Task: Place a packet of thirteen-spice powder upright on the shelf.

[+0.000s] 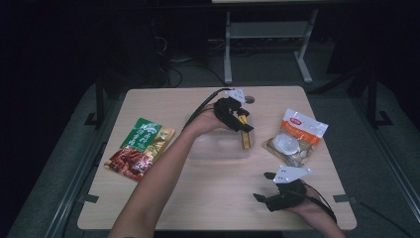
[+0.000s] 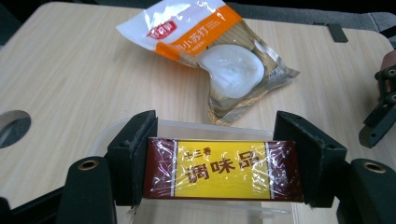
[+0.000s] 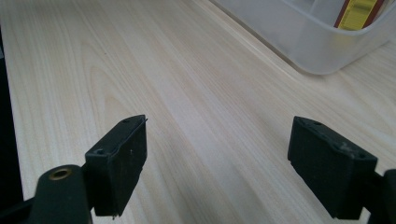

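In the high view, the left claw [image 1: 241, 125] sat just above the middle of the frame, over the clear plastic container [image 1: 218, 146] on the wooden bench [image 1: 208, 198], and it pinched a yellow and dark red seasoning packet [image 1: 245, 139] that hung at the container's right end. A green and red snack bag [image 1: 139, 148] lay at the left of the frame, well apart from the container, and a white and orange pastry bag [image 1: 296, 137] lay at the right, near the container. The right claw [image 1: 265, 191] rested low at the lower right of the frame, its jaws spread with nothing between them. In the left gripper view, the two black jaws pressed on the short ends of the seasoning packet [image 2: 222, 169] at the bottom centre of the frame, with the container's rim [image 2: 210, 128] just behind it and the pastry bag [image 2: 210, 51] in the upper centre on the bench [image 2: 70, 79]. In the right gripper view, the jaws stood wide apart at the bottom of the frame over bare bench [image 3: 187, 93], while a corner of the container [image 3: 303, 37] took the upper right, with a strip of the packet [image 3: 357, 11] visible inside it.
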`<state>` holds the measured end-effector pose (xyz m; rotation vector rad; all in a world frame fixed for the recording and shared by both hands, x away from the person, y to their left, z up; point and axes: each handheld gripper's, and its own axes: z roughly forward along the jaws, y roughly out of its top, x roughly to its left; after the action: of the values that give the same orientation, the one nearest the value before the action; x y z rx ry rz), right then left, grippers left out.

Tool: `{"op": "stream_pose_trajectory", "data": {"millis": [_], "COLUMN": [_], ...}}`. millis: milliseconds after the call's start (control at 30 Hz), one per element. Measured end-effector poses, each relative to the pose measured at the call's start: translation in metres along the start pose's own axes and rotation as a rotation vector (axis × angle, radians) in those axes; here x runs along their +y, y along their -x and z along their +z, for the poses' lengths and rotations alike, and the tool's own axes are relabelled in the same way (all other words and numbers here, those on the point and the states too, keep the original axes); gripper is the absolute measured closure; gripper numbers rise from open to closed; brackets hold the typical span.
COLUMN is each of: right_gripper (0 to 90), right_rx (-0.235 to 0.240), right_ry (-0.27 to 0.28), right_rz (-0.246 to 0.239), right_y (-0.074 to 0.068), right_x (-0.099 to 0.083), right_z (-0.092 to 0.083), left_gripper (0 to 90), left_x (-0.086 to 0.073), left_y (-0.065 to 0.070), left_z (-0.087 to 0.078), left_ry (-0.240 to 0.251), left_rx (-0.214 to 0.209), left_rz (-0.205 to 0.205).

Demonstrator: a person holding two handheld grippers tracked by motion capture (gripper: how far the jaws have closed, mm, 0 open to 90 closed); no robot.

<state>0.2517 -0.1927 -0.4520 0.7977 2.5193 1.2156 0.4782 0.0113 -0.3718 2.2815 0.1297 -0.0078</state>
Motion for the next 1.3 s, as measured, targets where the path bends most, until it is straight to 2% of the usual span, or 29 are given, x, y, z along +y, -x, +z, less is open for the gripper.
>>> {"op": "stream_pose_trajectory", "data": {"millis": [133,267,367,433,633,700,767,800,867,933,967,1000,1200,1300], "right_gripper": [19.2,19.2,19.2,19.2,19.2,19.2,19.2,19.2,19.2,19.2,19.2,19.2,19.2,19.2], "right_rx": [0.001,0.003,0.004,0.002,0.006,0.005,0.005,0.004,0.004,0.003,0.004,0.004,0.006,0.004], "right_ry": [-0.001,-0.003,-0.003,-0.001,-0.001,0.0,0.0,-0.001,-0.001,-0.001,-0.001,-0.002,-0.01,-0.013], "right_rz": [-0.002,0.002,0.001,-0.004,-0.004,-0.004,-0.004,-0.003,0.0,-0.001,0.0,0.0,0.007,0.006], "right_y": [0.0,0.0,0.0,0.0,0.0,0.0,0.0,-0.001,-0.001,-0.001,-0.001,-0.001,-0.001,-0.001], "right_x": [0.0,0.0,0.0,0.0,0.0,0.0,0.0,0.0,0.0,0.0,0.0,0.0,0.0,0.0], "right_z": [0.0,0.0,0.001,0.001,0.001,0.001,0.001,0.001,0.001,0.002,0.002,0.002,0.002,0.003], "left_gripper": [31.0,30.1,27.1,21.8,14.8,13.5,12.9,13.0,13.0,13.0,13.0,13.0,13.0,13.0], "left_x": [-0.001,0.0,0.001,0.002,0.006,0.005,0.005,0.001,0.0,-0.006,-0.006,-0.011,-0.025,-0.033], "left_y": [0.0,0.002,0.003,0.003,0.007,0.011,0.012,0.015,0.017,0.023,0.023,0.027,0.043,0.054], "left_z": [0.008,0.011,0.011,0.009,-0.008,-0.019,-0.022,-0.03,-0.034,-0.046,-0.046,-0.054,-0.072,-0.08], "left_ry": [-0.019,-0.009,-0.004,0.004,0.035,0.047,0.041,0.045,0.045,0.043,0.043,0.038,0.035,0.025], "left_rx": [-0.002,-0.004,0.002,0.007,0.022,0.033,0.039,0.05,0.058,0.074,0.074,0.086,0.108,0.117], "left_rz": [0.004,-0.003,-0.007,-0.02,-0.043,-0.053,-0.045,-0.058,-0.064,-0.069,-0.069,-0.076,-0.098,-0.089]}}
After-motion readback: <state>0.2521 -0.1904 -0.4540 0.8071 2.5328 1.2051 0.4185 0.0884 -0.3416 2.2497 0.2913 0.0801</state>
